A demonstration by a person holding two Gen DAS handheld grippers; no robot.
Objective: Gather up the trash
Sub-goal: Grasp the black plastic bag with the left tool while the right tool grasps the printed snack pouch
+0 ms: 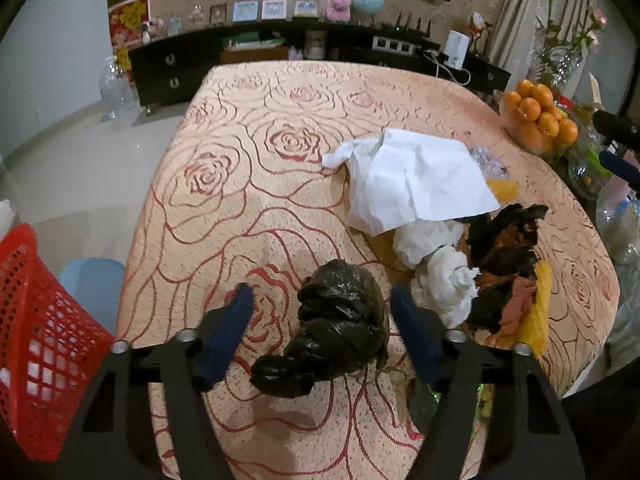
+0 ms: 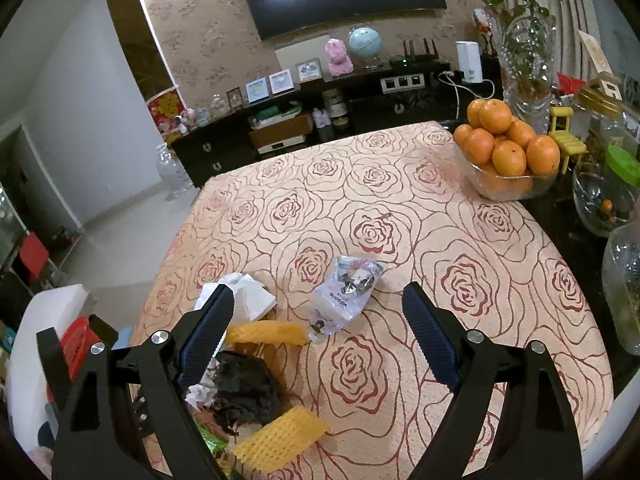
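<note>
**Over the rose-patterned tablecloth: both grippers spread wide, nothing held**

On the rose-patterned tablecloth (image 1: 248,184) the trash lies in a loose heap; the left gripper (image 1: 322,304) stands with its blue-padded jaws wide apart, straddling a knotted black plastic bag (image 1: 336,324) that rests on the cloth between them, touching neither pad as far as the view shows; just right of the black bag sit crumpled white tissues (image 1: 444,276), and beyond those, farther from the camera, a flat white paper napkin (image 1: 416,180); right of the tissues lies a dark, torn wrapper (image 1: 504,248) with yellow foam fruit netting (image 1: 538,308) against it; left of the cloth, off the table edge, stands a red mesh basket (image 1: 36,332).

Seen from the right wrist, the right gripper (image 2: 318,304) is likewise wide open and empty; a clear printed plastic packet (image 2: 348,296) lies on the cloth between its fingers; a glass bowl of oranges (image 2: 508,152) sits at the cloth's far right edge, well apart from the heap.
</note>
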